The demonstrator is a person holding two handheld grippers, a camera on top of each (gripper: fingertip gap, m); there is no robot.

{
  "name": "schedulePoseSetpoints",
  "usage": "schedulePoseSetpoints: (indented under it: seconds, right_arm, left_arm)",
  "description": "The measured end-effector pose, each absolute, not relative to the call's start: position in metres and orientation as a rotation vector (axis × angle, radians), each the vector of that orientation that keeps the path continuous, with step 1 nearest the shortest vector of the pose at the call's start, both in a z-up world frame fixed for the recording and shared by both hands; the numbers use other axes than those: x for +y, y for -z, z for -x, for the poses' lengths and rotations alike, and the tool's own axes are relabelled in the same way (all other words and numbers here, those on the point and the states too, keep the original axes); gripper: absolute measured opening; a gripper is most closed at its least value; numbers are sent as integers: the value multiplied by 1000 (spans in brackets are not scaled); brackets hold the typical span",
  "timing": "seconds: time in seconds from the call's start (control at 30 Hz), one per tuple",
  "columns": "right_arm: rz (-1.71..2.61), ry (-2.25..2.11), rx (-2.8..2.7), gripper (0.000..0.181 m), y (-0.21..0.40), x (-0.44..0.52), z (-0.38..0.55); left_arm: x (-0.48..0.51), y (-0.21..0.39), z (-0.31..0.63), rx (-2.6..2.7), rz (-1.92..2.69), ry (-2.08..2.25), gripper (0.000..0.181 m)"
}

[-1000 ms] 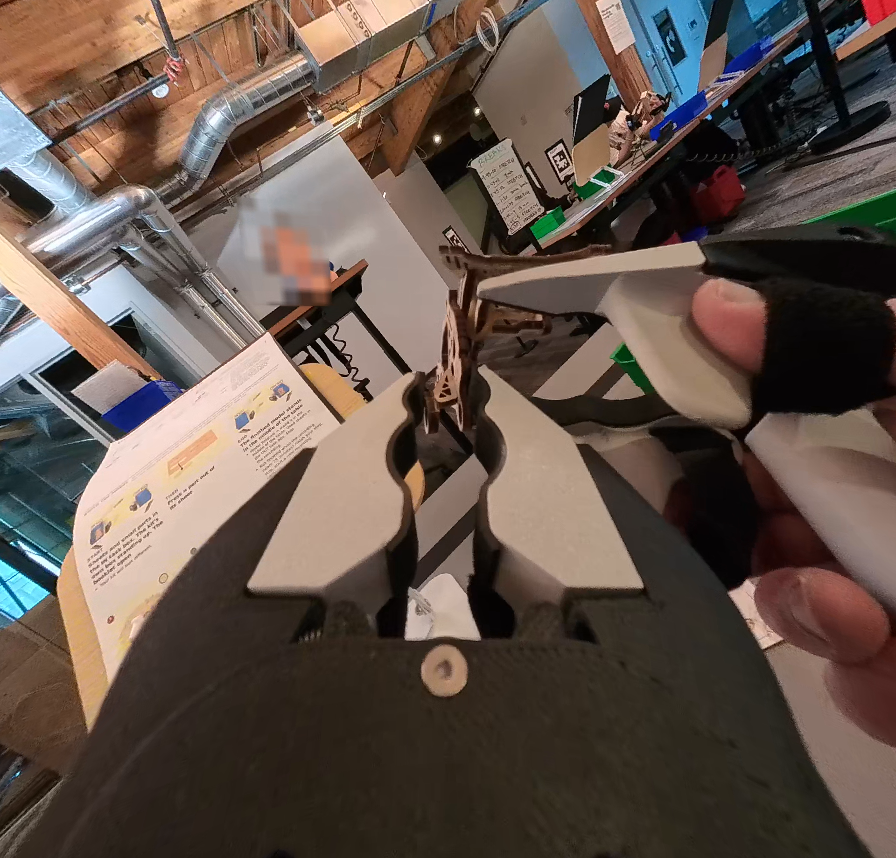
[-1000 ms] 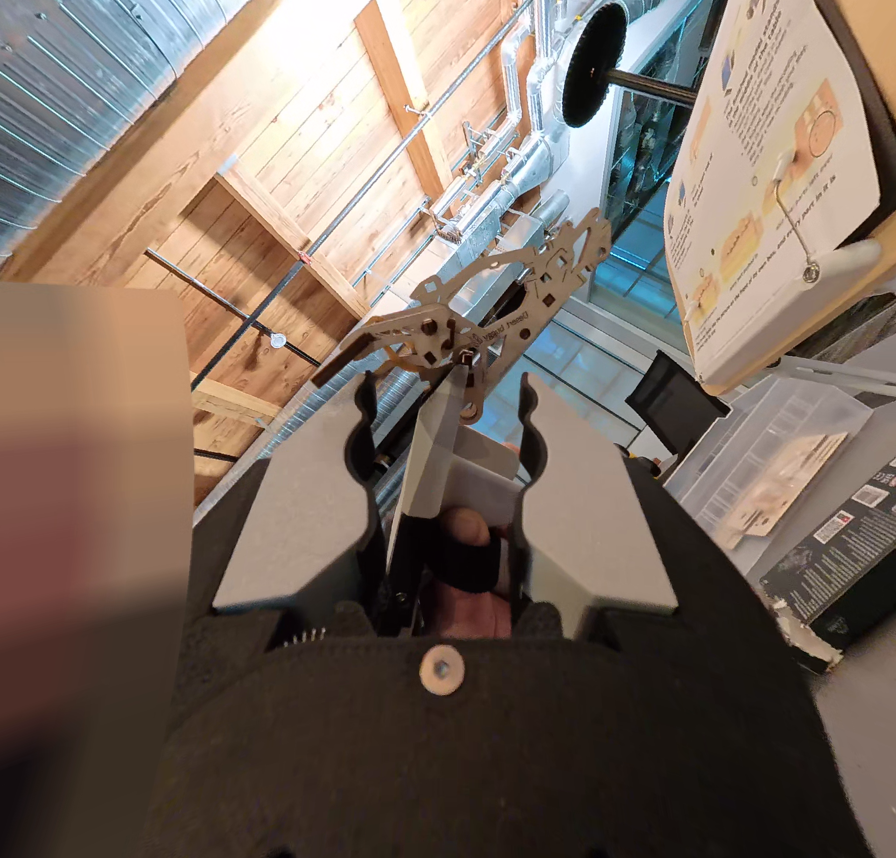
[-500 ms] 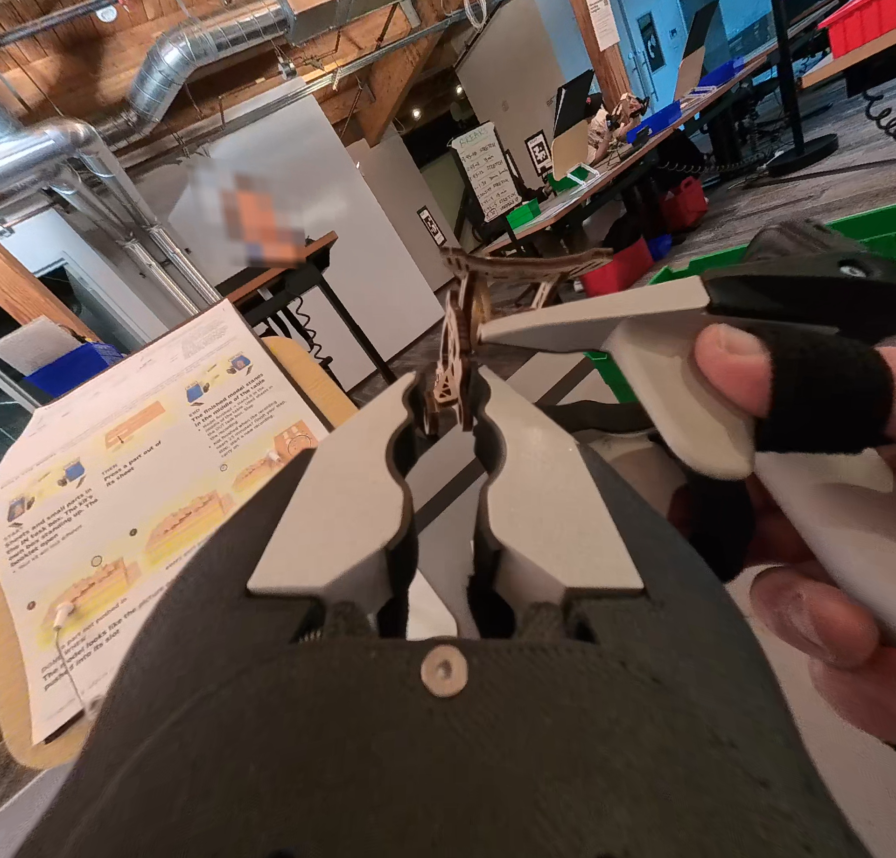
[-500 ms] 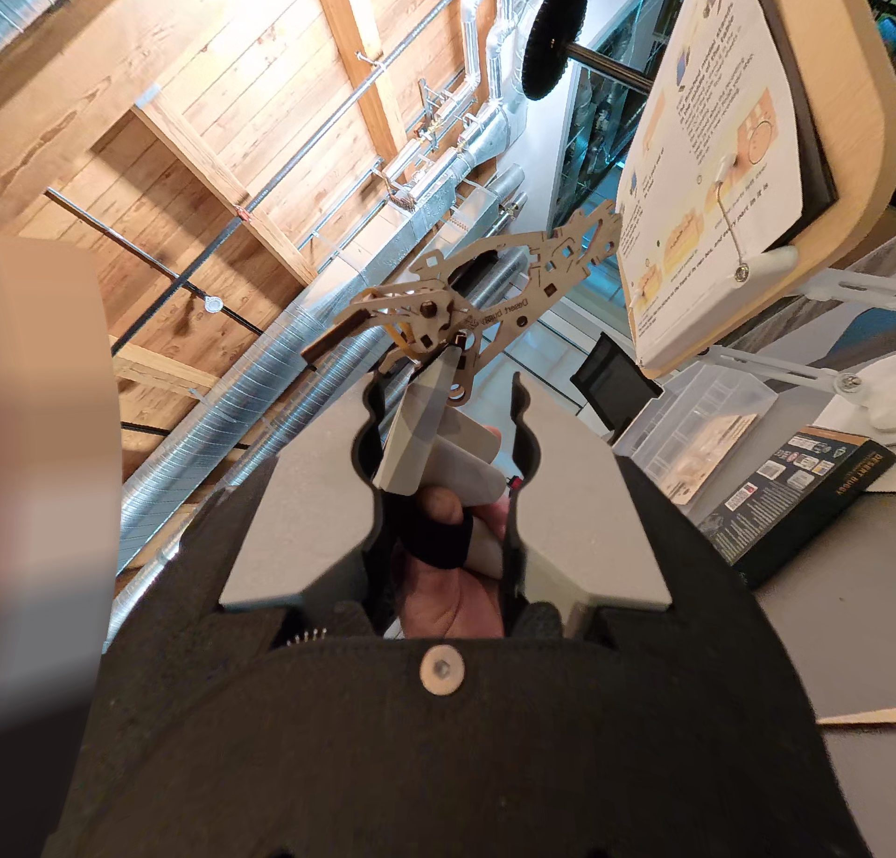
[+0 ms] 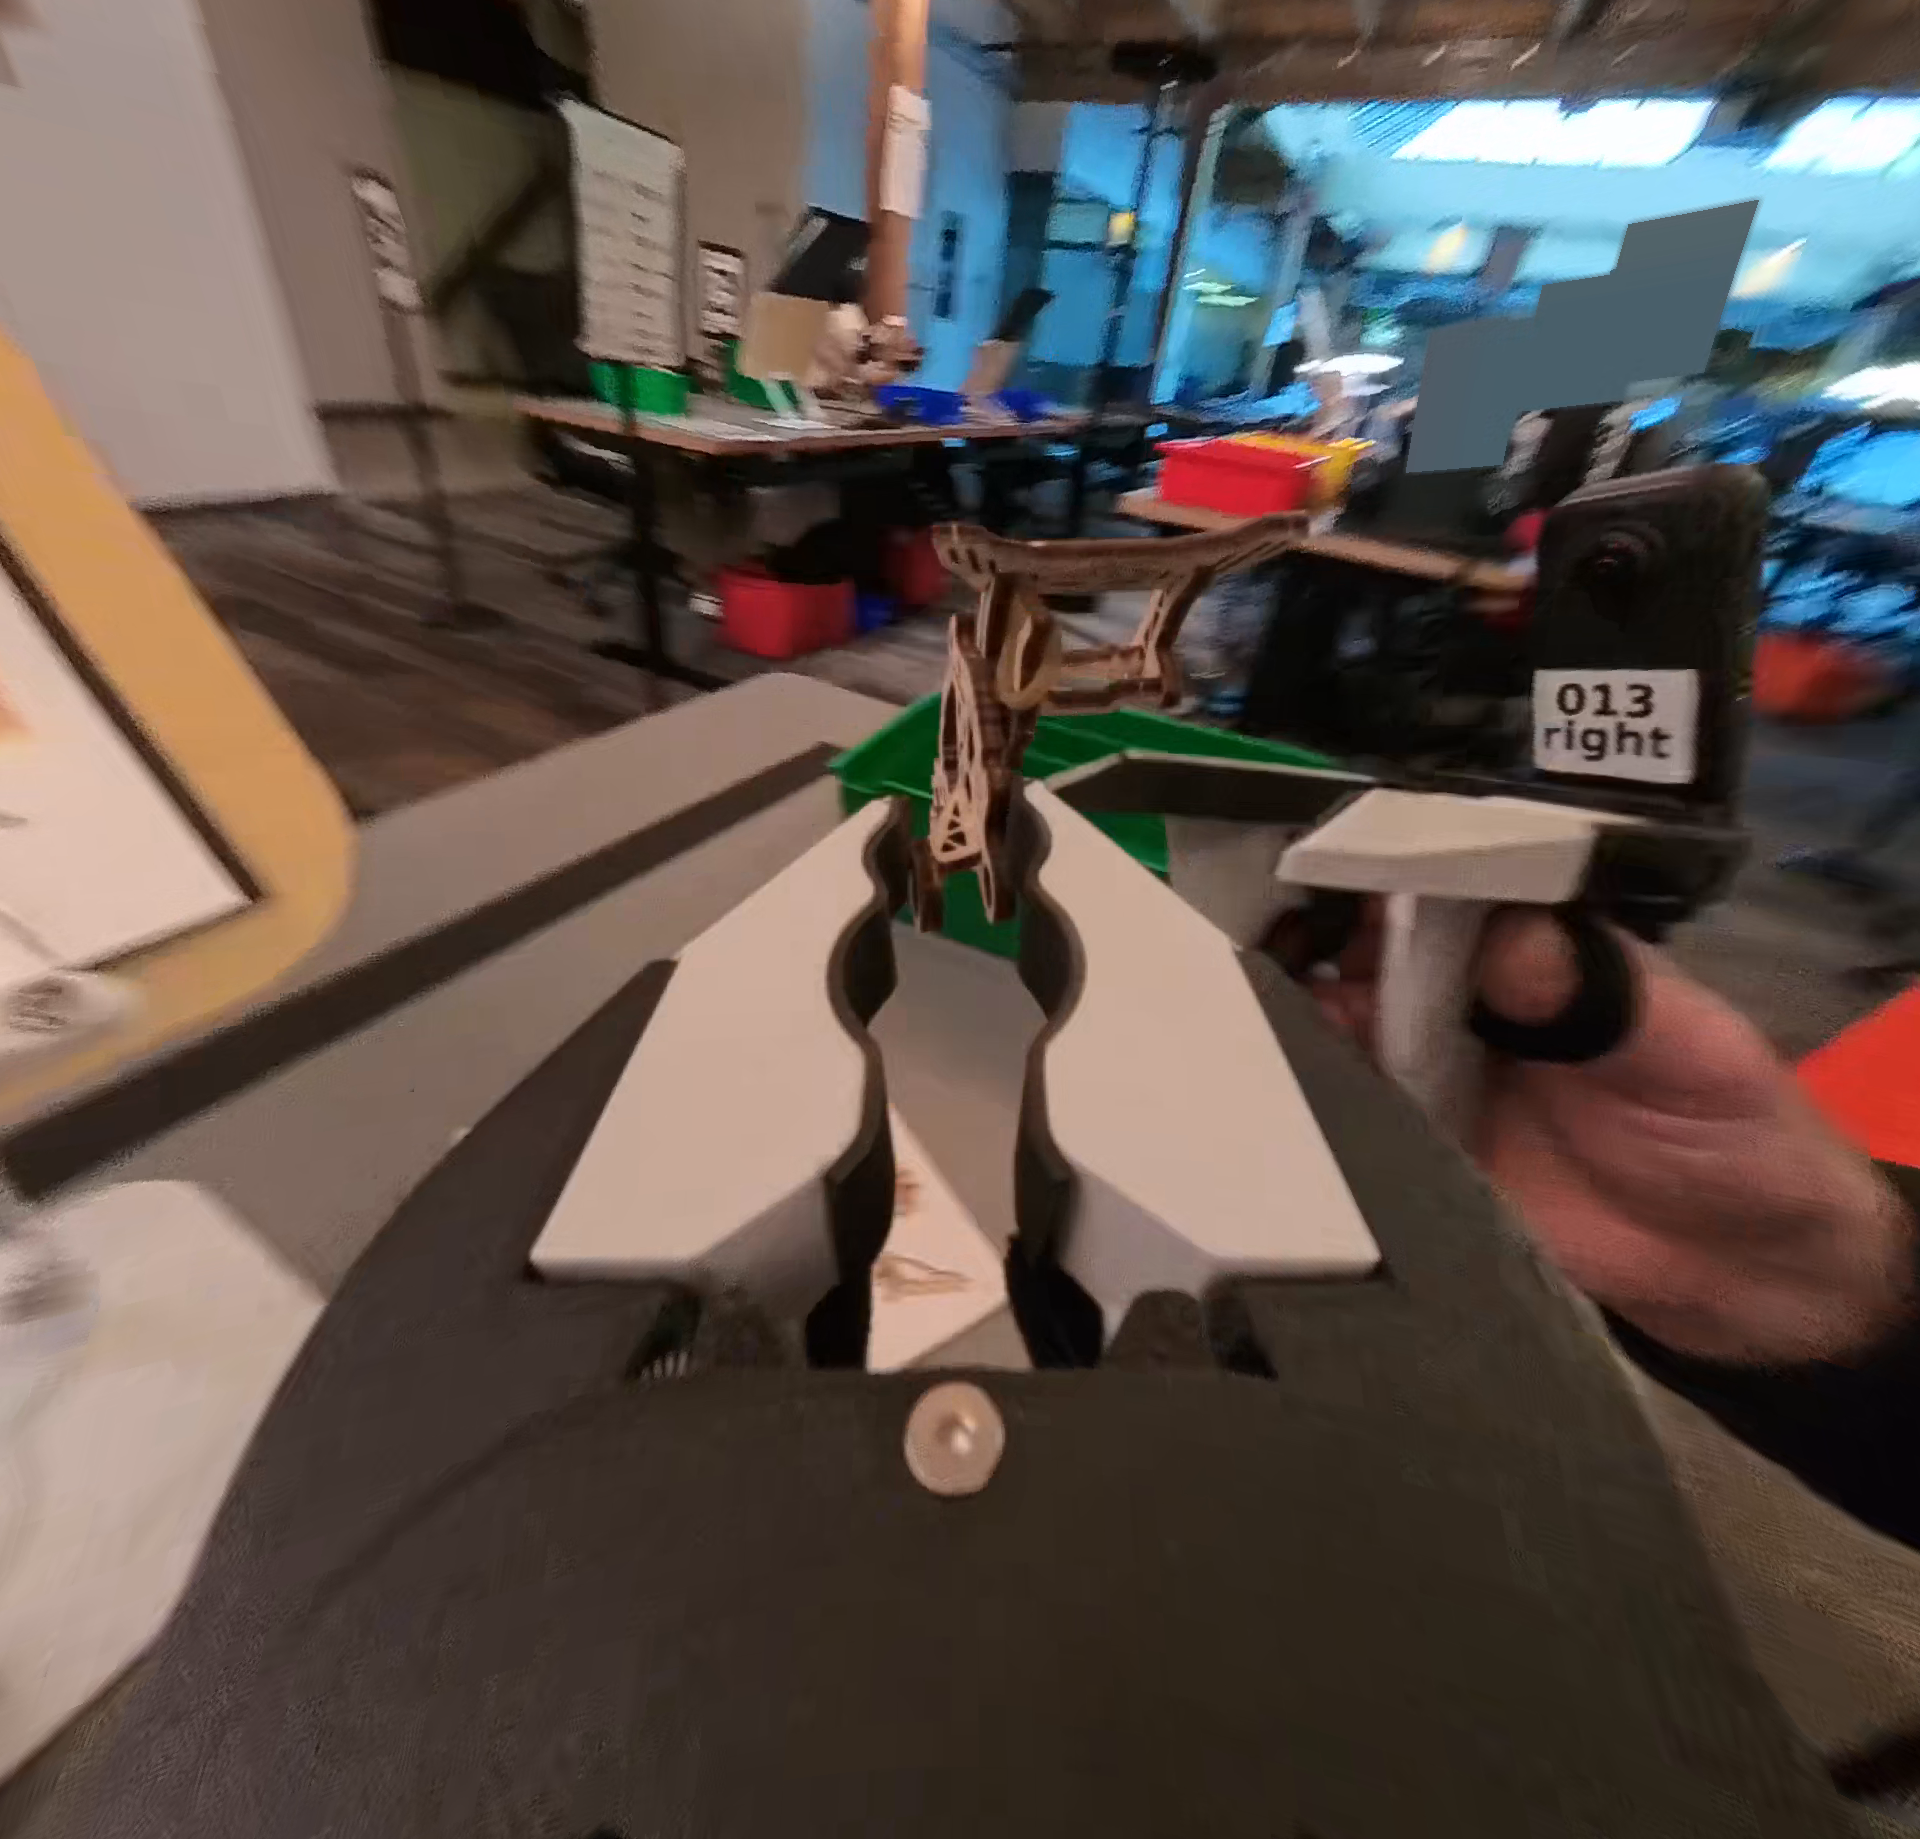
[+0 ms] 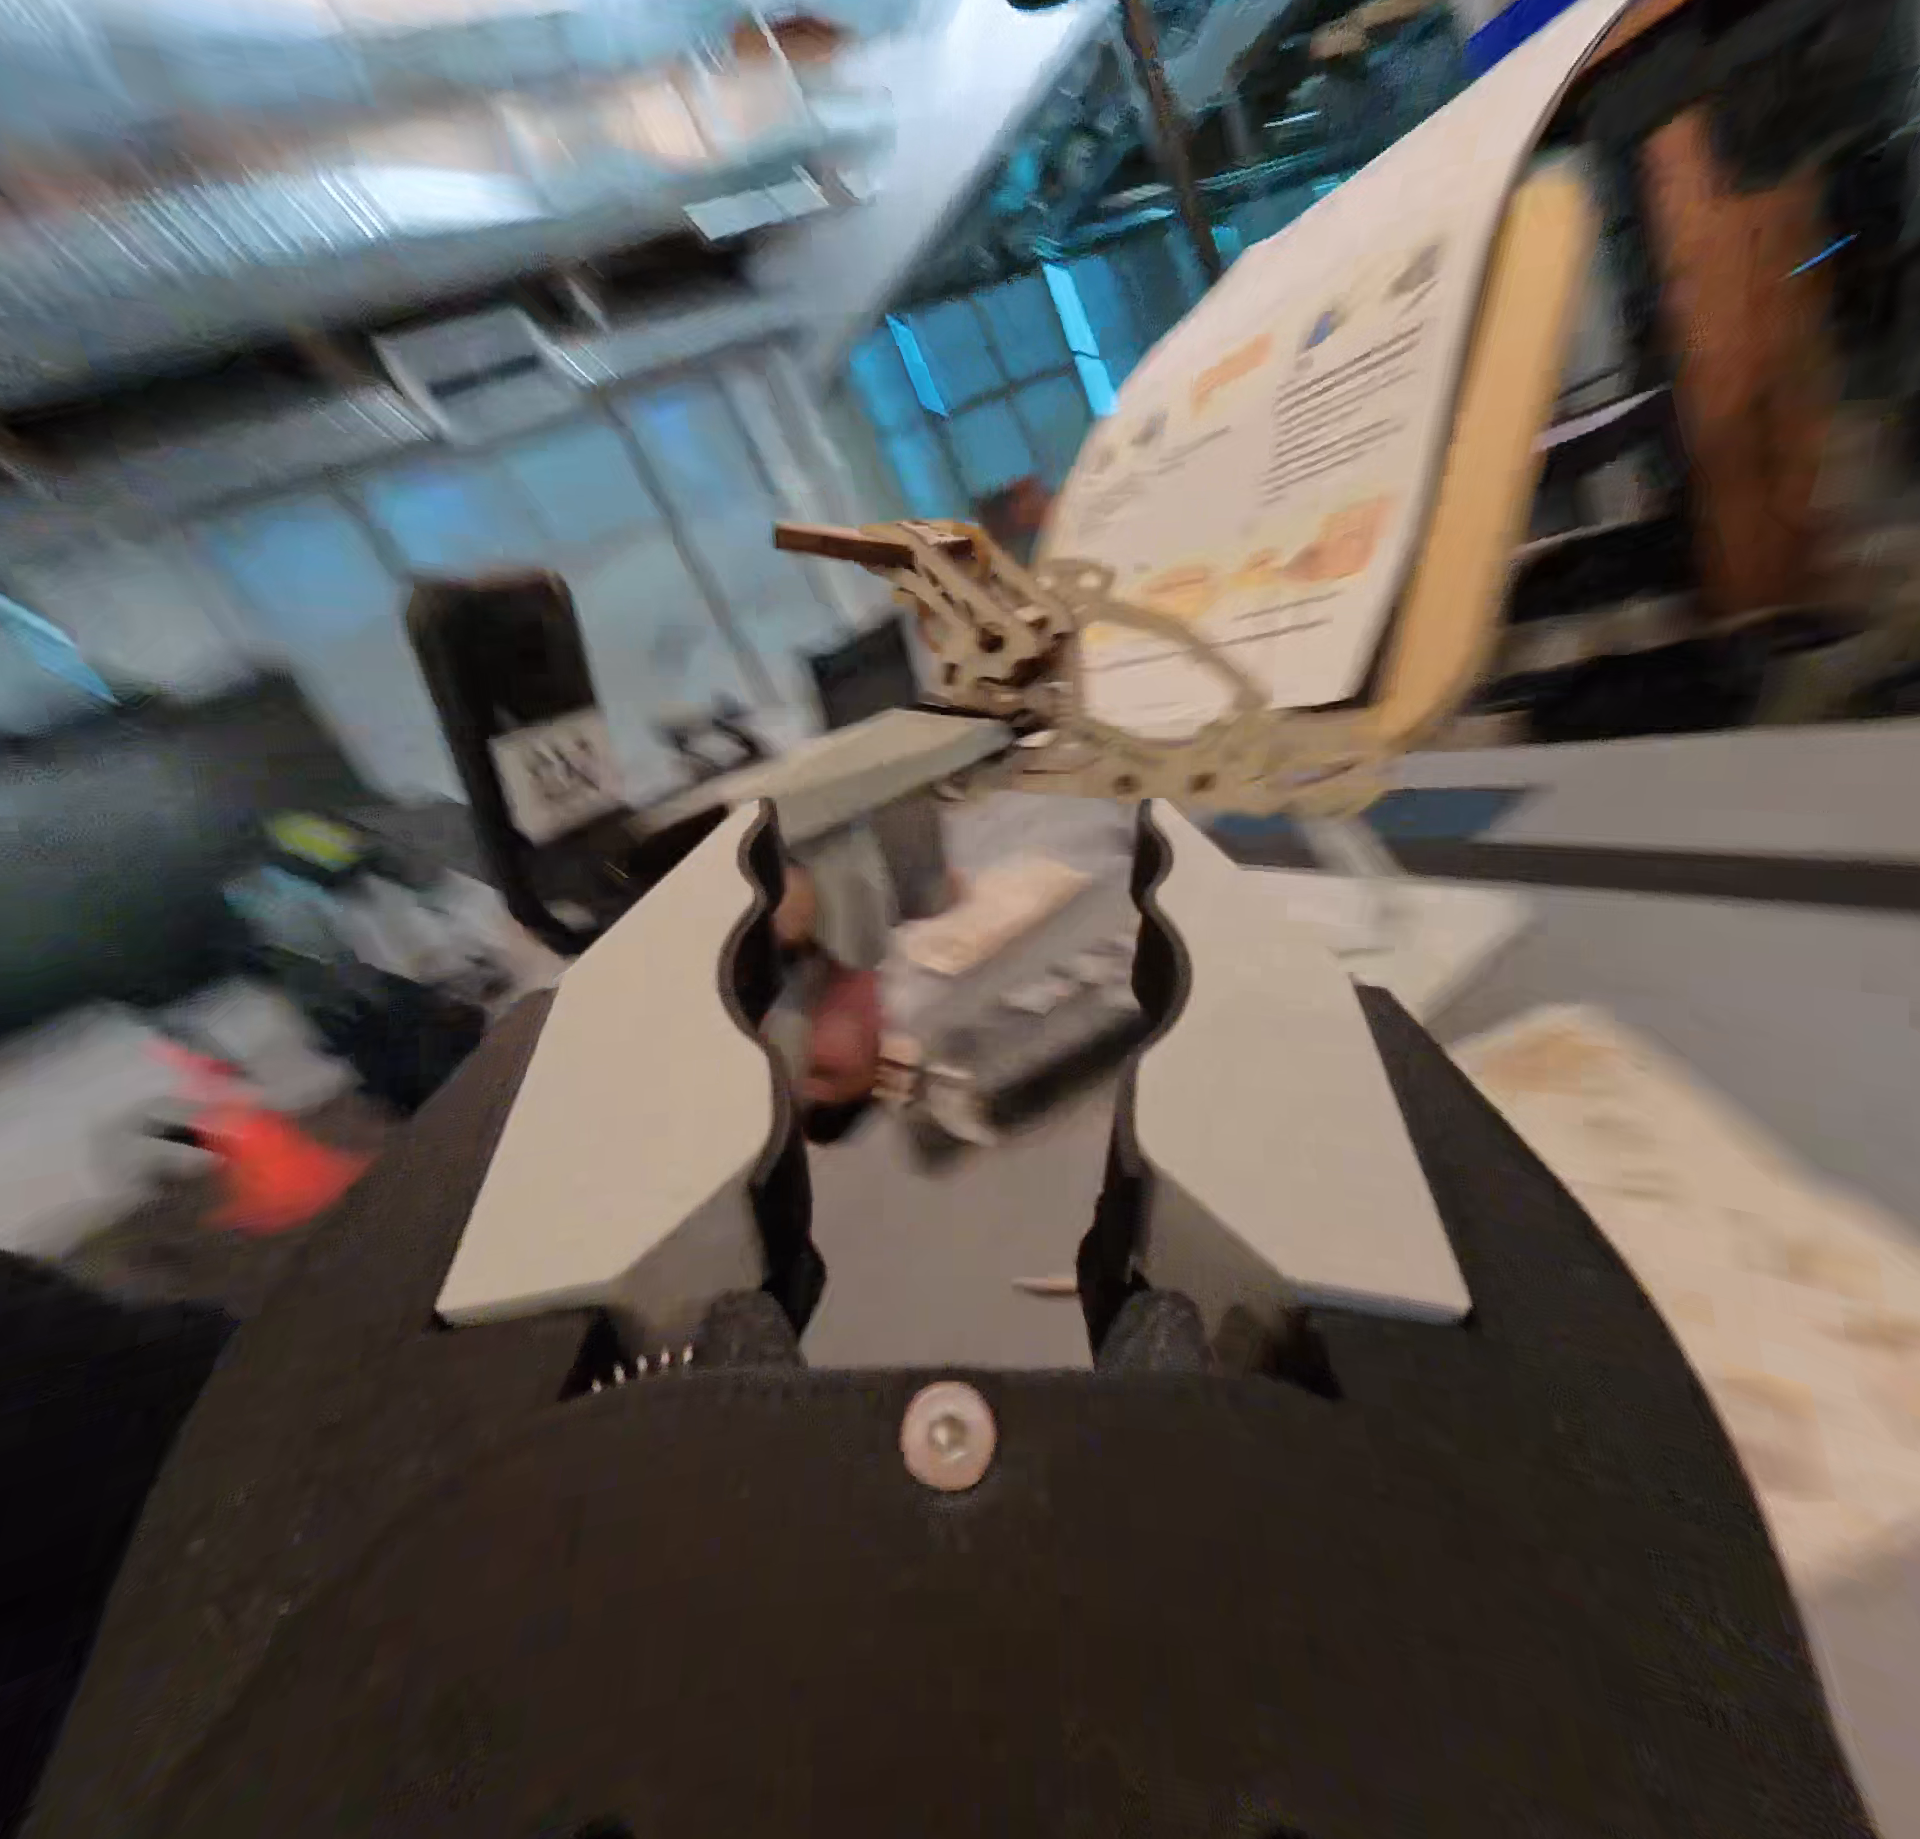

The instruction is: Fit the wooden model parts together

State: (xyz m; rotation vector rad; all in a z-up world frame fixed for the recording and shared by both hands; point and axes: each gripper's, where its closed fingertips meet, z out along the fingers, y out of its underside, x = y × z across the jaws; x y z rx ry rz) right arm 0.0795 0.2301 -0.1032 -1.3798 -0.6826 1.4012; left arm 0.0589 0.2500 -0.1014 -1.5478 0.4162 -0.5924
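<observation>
Left wrist view: the wooden model is seen pinched at its lower edge between the tips of the left hand-held gripper, which is closed on it. The assembly stands upright above the fingertips, toward 12 o'clock, with a flat openwork arm reaching out toward 2 o'clock. It is held in the air above the grey table; a green bin is seen behind it.

The right hand-held gripper is seen at 3 o'clock, held by a hand, clear of the model and not touching it.

Right wrist view: the right hand-held gripper stands open and empty. The model is seen just beyond its tips at 12 o'clock, gripped by a finger of the left hand-held gripper coming in from 10 o'clock. An instruction sheet on a board is seen behind, at 1 o'clock. Both views are strongly motion-blurred.

Risks, as judged:
- The grip is taken on a thin edge only, so the model could be levered out of the tips or twisted if the long arm is pushed sideways.
- The plywood is thin and fretted; cracking is likely if it is squeezed or pressed across the grain.
- Joints already seated could be popped loose by an off-axis push.
- With both tools apparently moving fast, the open fingers could be driven into the projecting arm before alignment is settled.
- No loose part is seen in the right tool, so a pick-up is judged to be needed first.
</observation>
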Motion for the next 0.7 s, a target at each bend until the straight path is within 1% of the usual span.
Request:
schedulePoseSetpoints:
  seconds: [0.03, 0.07, 0.13, 0.2, 0.33, 0.43, 0.5, 0.53, 0.57, 0.63, 0.7]
  right_arm:
    - [1378, -1225, -741, 73, 104, 238, -86]
    - [1354, -1106, -799, 77, 102, 243, -90]
    - [1302, -1025, -892, 70, 96, 245, -92]
    - [1293, -1058, -942, 68, 94, 247, -93]
    - [1263, -1179, -1054, 58, 97, 245, -97]
    - [1239, -1425, -1204, 41, 103, 225, -94]
    - [1181, -1607, -1268, 15, 104, 208, -95]
    - [1166, -1668, -1242, 5, 102, 207, -96]
    - [1160, -1718, -1227, 3, 102, 206, -97]
    - [1154, -1789, -1194, 0, 103, 206, -98]
    - [1137, -1903, -1121, 0, 98, 208, -102]
  left_arm:
    - [248, 101, -61, 415, 1558, 698, 16]
    - [245, 101, -64, 417, 1562, 814, 15]
    - [239, 97, -68, 413, 1547, 1013, 15]
    - [234, 97, -70, 437, 1550, 1121, 15]
    - [218, 96, -76, 551, 1547, 1249, 15]
    - [206, 98, -85, 647, 1553, 1343, 15]
    - [205, 97, -87, 651, 1543, 1365, 15]
    - [205, 98, -88, 653, 1542, 1374, 15]
    - [205, 98, -89, 653, 1543, 1375, 16]
    - [207, 98, -89, 655, 1537, 1334, 20]
    - [209, 96, -87, 668, 1509, 1239, 39]
